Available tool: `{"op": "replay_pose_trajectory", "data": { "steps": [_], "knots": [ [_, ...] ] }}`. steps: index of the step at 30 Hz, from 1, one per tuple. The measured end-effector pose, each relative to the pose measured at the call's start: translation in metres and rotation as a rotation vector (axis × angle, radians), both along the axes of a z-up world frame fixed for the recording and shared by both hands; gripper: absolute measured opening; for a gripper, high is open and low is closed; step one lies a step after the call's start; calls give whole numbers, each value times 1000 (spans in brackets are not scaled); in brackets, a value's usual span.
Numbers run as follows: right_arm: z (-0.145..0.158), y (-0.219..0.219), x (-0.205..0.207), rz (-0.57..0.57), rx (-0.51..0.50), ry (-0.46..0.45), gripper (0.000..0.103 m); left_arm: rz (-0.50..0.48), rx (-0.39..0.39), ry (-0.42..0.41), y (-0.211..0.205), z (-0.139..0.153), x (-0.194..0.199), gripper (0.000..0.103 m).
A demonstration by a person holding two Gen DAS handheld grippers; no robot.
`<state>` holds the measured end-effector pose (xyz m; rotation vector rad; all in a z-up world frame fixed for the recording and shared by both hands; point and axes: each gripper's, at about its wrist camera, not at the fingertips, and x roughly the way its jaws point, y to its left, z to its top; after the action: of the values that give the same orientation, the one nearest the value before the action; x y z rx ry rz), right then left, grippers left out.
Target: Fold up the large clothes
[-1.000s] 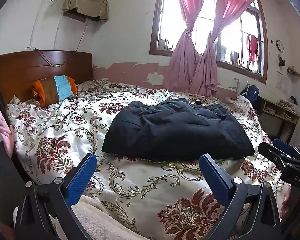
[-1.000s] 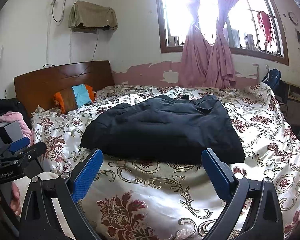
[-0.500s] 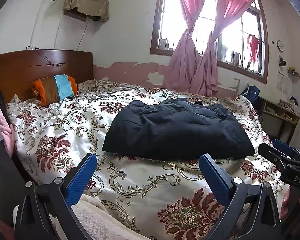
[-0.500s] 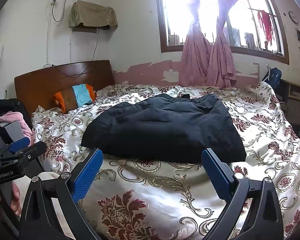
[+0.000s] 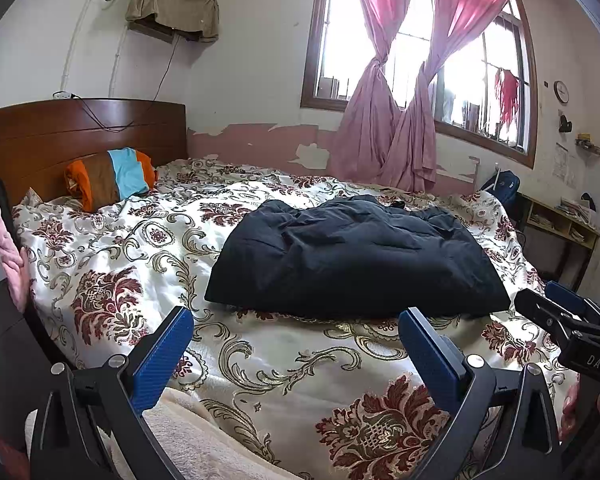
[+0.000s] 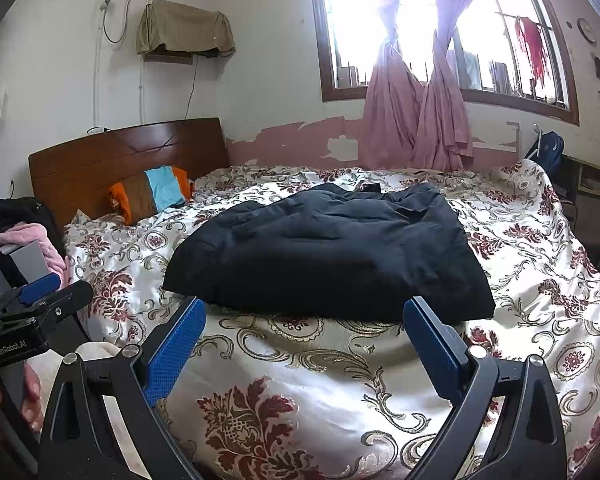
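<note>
Both tongs hang low in front of the near edge of the bed (image 5: 112,264), pointing across it toward the window (image 5: 416,40), and neither touches cloth. The left tongs (image 5: 296,344) stand released, their two blue-padded fingers (image 5: 162,360) spread wide and level, with bare floral bedspread (image 5: 284,364) showing between them. The right tongs (image 6: 304,340) are likewise spread wide, holding nothing, fingers (image 6: 432,352) level and aimed at the same spot. In the left wrist view the right tongs show at the far right edge, just beside the left pair; in the right wrist view the left tongs show at the far left edge with part of a hand (image 6: 32,396) gripping the handle below them. The task's thing, a dark navy padded garment (image 5: 352,260), lies folded into a rough rectangle in the middle of the bed, puffy and creased, its near edge just beyond the fingertips of both tongs. A striped orange, brown and blue pillow (image 5: 110,178) rests against the wooden headboard (image 5: 80,128), well apart from the garment. Pink curtains (image 5: 384,128) are knotted at the window.
</note>
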<state>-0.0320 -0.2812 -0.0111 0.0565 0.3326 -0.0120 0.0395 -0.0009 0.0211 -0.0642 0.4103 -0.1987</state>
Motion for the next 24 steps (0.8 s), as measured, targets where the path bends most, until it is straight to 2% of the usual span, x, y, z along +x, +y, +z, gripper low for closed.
{"op": "replay_pose_trajectory", "data": {
  "steps": [24],
  "knots": [
    [-1,2,-1,-1,0,3,97,0,0,0,-1,1,0,103]
  ]
}}
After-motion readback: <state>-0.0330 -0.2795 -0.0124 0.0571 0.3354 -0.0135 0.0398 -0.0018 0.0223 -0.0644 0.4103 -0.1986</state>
